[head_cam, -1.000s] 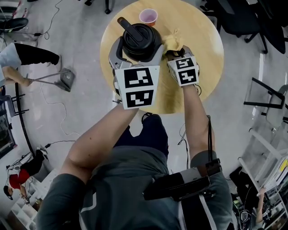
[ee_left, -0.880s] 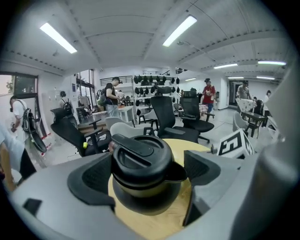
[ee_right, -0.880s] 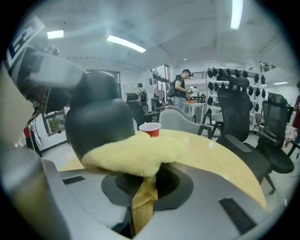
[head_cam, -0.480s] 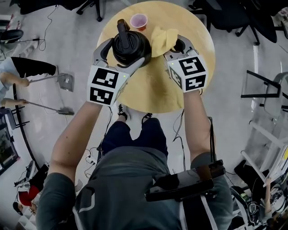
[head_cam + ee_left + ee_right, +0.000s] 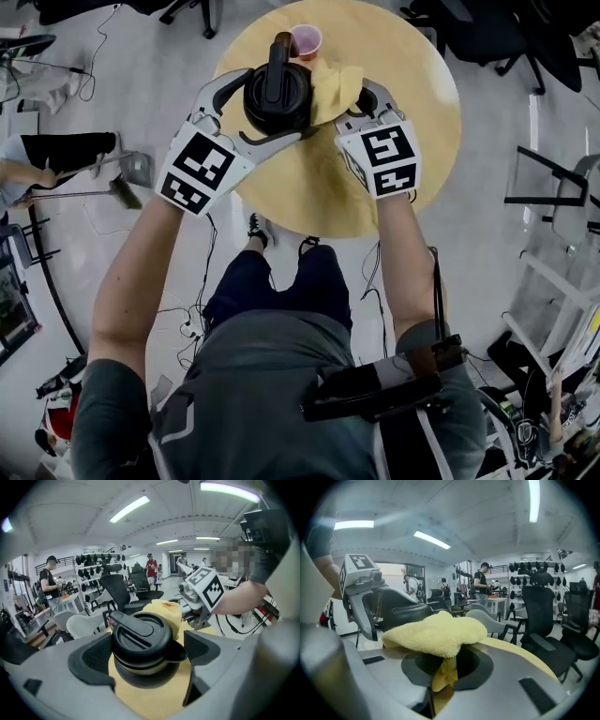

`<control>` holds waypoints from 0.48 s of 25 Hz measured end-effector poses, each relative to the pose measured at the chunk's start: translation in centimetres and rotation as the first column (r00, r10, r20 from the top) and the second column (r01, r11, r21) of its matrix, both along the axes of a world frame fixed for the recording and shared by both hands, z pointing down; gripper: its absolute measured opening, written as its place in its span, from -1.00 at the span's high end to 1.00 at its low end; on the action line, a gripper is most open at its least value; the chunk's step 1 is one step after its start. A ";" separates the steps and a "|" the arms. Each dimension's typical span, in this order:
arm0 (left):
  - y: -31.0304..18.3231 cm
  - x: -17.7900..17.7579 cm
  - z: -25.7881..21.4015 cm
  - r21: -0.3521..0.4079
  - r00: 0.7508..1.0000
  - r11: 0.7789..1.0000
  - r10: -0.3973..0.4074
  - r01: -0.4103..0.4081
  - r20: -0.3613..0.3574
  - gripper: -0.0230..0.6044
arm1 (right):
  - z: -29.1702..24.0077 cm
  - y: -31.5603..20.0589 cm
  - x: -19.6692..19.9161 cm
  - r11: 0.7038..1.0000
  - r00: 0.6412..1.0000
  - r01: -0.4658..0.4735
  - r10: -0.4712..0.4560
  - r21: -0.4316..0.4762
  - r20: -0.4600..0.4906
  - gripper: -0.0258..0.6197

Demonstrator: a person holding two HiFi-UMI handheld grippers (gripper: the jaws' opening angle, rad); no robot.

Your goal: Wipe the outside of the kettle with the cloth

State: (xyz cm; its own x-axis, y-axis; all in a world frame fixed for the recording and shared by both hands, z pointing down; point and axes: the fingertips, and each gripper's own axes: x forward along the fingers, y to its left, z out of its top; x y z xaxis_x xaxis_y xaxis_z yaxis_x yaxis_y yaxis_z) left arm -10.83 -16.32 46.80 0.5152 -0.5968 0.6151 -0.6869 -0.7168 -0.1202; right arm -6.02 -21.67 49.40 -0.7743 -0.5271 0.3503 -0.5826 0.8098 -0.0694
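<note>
Kettle (image 5: 277,94) is sitting squarely between the jaws of the left gripper (image 5: 272,103), and those jaws are clamping its dark body from both sides, with the lid and handle facing up. Over at the right gripper (image 5: 361,103), the jaws are pinching a fold of the yellow cloth (image 5: 333,84), the rest bunching up over their tops. Just ahead of that gripper, the cloth is pressing against the kettle's side. Beyond both grippers a pink cup (image 5: 307,39) is standing on the round wooden table (image 5: 412,94).
</note>
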 end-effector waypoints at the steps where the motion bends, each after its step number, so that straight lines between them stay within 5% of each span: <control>1: 0.0 0.0 0.0 0.004 1.000 1.000 0.018 -0.018 -0.007 -0.56 | 0.9 0.0 0.2 1.000 1.000 -0.014 0.014 -0.014 0.002 0.73; 12: 0.2 -0.3 -0.5 0.026 0.985 0.986 0.168 -0.167 -0.032 -0.56 | 12.3 0.2 0.8 0.983 0.987 -0.082 0.057 -0.162 -0.153 0.73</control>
